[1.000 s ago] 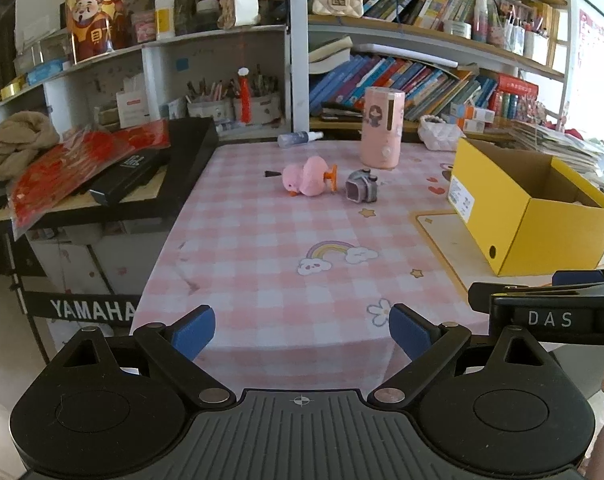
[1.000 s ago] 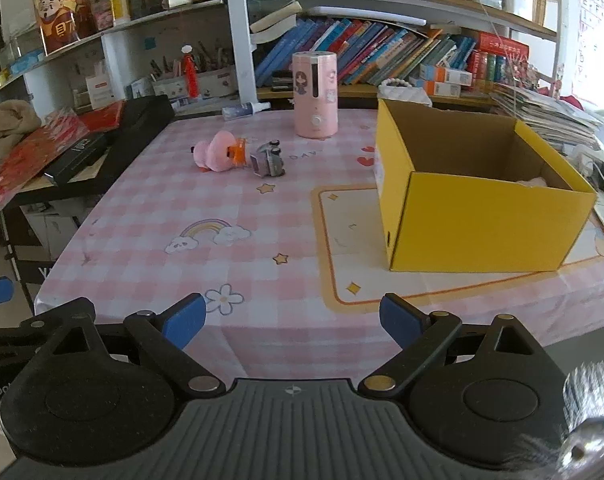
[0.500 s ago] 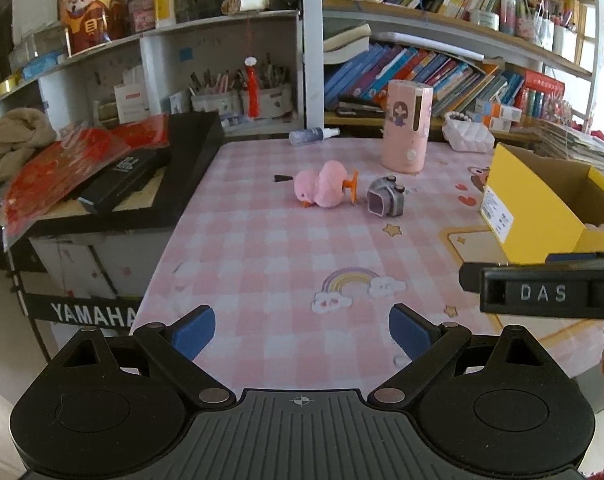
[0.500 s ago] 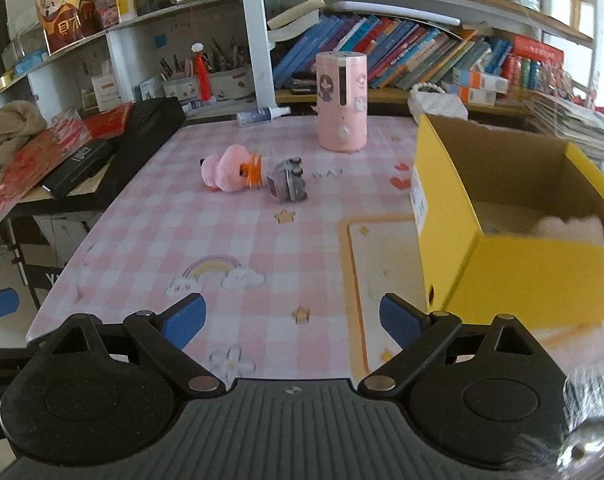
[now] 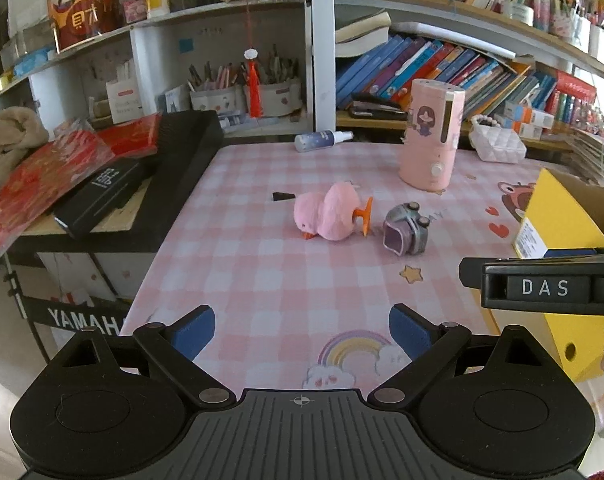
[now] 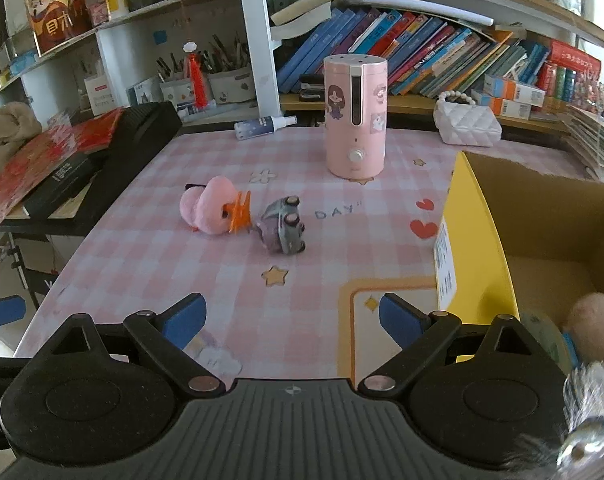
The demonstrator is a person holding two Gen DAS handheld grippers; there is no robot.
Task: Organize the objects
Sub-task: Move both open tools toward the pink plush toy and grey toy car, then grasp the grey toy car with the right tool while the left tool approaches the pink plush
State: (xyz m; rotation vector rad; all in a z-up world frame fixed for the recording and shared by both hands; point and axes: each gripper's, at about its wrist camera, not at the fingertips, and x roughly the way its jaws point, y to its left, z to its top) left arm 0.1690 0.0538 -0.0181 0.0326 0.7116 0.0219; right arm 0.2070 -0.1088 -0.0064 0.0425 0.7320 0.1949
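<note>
A: Bookshelves [image 5: 442, 60] fill the upper half of both wrist views, packed with leaning books, pen pots and a red-robed figure box at upper left. What sits below them?

B: A table under a pink checked cloth [image 5: 261, 280] spreads across the middle of each frame. At the right edge stands a yellow cardboard box [image 6: 478, 248], open at the top; in the right wrist view some items lie blurred in its lower right corner.

A: And the things to be sorted?

B: A pink cylindrical appliance [image 6: 356, 118] stands upright, upper centre. In front of it, at mid-frame, a pink plush duck [image 6: 211, 208] lies on its side, its orange feet just beside a small grey toy car [image 6: 283, 226] that is tipped over. A spray bottle [image 5: 322, 140] lies flat at the table's far edge. A white quilted purse [image 6: 468, 122] rests at upper right.

A: The grippers?

B: The left gripper [image 5: 302, 330] hangs over the table's near edge at the bottom of its frame, blue pads spread wide, nothing between them. The right gripper [image 6: 291, 318] is likewise spread and empty, low in its frame, with the box's corner just right of it. Both are well apart from the toys.
</note>
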